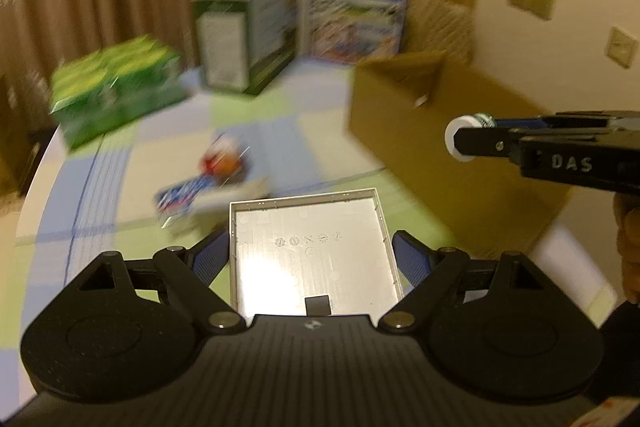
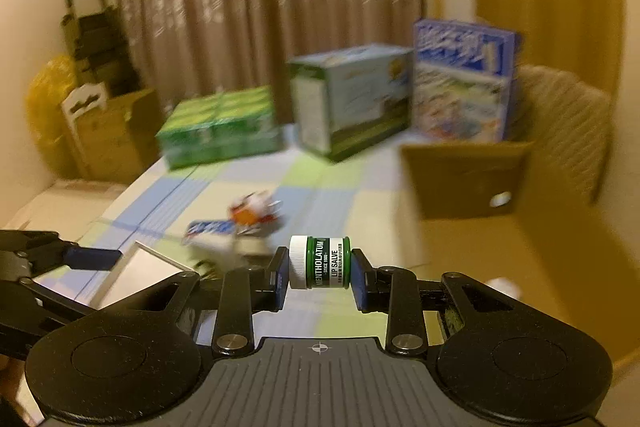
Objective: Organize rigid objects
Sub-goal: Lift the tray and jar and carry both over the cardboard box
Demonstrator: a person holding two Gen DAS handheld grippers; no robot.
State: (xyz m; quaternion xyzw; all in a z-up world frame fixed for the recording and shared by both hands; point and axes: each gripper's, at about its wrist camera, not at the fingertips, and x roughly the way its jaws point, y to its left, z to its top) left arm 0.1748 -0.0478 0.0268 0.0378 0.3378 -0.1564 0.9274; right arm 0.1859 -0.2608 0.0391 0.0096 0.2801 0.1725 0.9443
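My left gripper (image 1: 312,251) is shut on a flat silver-grey plastic tray (image 1: 312,247), held level above the table by its two side walls. My right gripper (image 2: 320,269) is shut on a small green Mentholatum lip salve jar (image 2: 320,262) with a white cap, held sideways above the table. The right gripper also shows in the left wrist view (image 1: 472,139) at the right, with the jar's white cap (image 1: 460,137) at its tip, in front of the cardboard box (image 1: 440,131). The tray shows in the right wrist view (image 2: 148,273) at lower left.
A table with a blue, green and cream checked cloth (image 2: 320,195) holds several small packets (image 2: 248,219), a green carton pack (image 2: 220,127), a green-white box (image 2: 352,103) and a blue box (image 2: 460,83). An open cardboard box (image 2: 468,183) stands at the right.
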